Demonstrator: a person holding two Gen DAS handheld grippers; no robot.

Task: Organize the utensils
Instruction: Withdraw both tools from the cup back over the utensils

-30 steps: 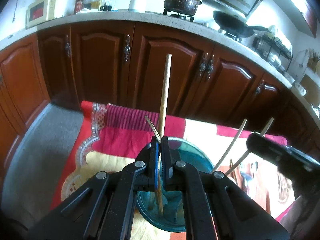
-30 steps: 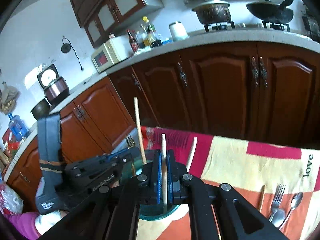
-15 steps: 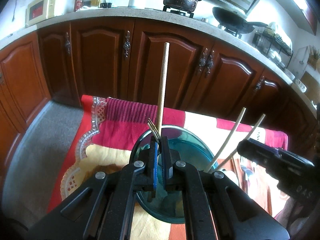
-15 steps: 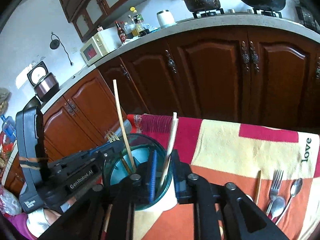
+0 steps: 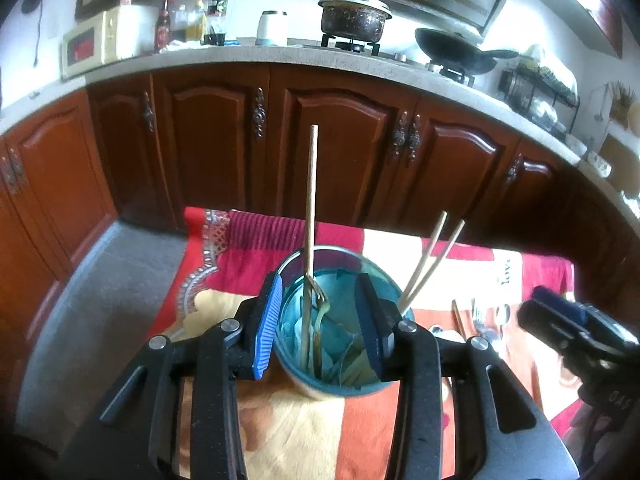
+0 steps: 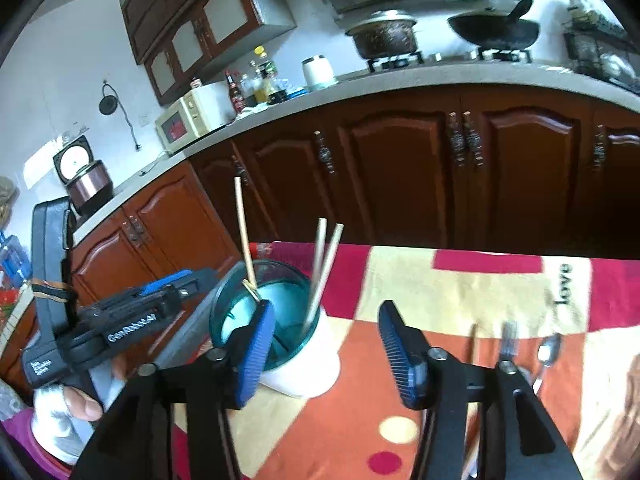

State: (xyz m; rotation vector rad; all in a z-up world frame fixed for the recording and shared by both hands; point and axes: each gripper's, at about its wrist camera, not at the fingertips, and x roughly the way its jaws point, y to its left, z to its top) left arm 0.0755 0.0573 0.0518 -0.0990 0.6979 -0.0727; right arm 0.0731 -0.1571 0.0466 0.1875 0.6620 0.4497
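- Left tongs point(image 5: 318, 322): jaws spreading apart, nothing pinched; blue pads flank the teal cup point(image 5: 340, 376) without pressing on it.
- Between those pads, inside the cup: a long wooden stick point(image 5: 310, 208) standing near upright and a fork point(image 5: 319, 300) tines-up, both free.
- To the right of the left tongs, leaning on the cup's far-right rim: a pair of chopsticks point(image 5: 430, 264), tilted up and to the right.
- Right tongs point(image 6: 326, 346): jaws also spreading, empty; bare cloth of the bench point(image 6: 360, 360) between the pads, the cup just off the left pad.
- Still to sort, lying flat on the bench ahead and to the right of the right tongs: one loose chopstick point(image 6: 473, 342), a second fork point(image 6: 509, 340) and a spoon point(image 6: 549, 350), side by side, blurred.
- Long axes of all three run roughly away from the right tongs, handles nearer, heads farther.
- Right tongs plainly nearer to that group; left tongs sit on the cup's far side from it.
- Probable next move: right tongs across to the right and down, pads set across a handle.
- Risk, as a judgement: thin flat metal on soft cloth may slip or drag the fabric.
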